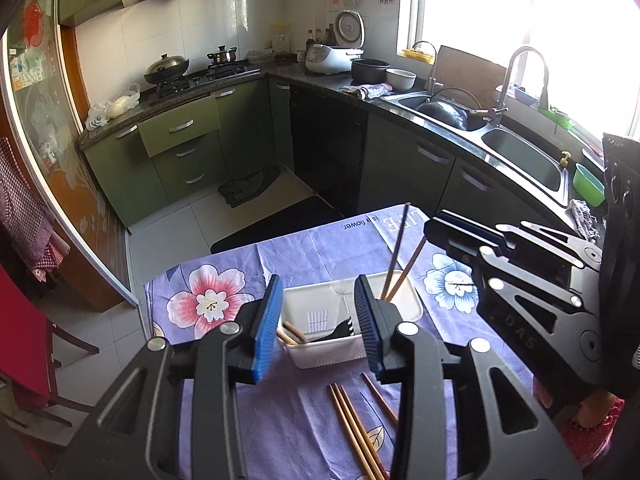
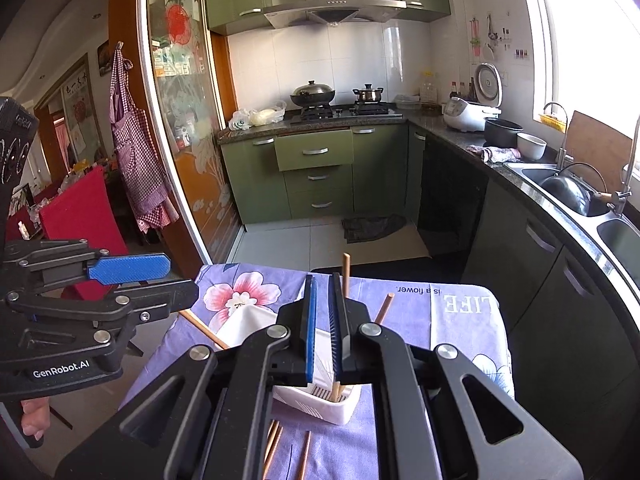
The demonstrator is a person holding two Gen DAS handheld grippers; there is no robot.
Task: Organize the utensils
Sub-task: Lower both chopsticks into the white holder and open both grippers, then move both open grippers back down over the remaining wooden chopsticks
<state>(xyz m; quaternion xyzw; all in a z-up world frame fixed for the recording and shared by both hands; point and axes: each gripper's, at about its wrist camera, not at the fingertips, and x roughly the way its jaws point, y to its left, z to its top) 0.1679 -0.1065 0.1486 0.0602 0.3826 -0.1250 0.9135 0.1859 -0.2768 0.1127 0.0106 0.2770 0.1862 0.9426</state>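
Note:
A white utensil bin [image 1: 320, 350] stands on the purple flowered cloth [image 1: 224, 276]. It holds a black fork [image 1: 340, 330], wooden chopstick ends [image 1: 292, 334] and two upright chopsticks [image 1: 396, 264]. My left gripper [image 1: 318, 316] hangs open just above the near side of the bin, with nothing between its pads. My right gripper [image 2: 322, 284] is shut on a wooden chopstick [image 2: 346, 276] whose lower end stands in the bin [image 2: 340, 408]. Several loose chopsticks [image 1: 352, 428] lie on the cloth in front of the bin. The right gripper [image 1: 436, 224] shows side-on at the right in the left wrist view.
The table's far edge [image 2: 400, 286] drops to a tiled floor. A counter with a double sink [image 1: 520, 160] runs along the right. A red chair [image 2: 80, 212] stands to the left. The left gripper [image 2: 180, 280] reaches in from the left.

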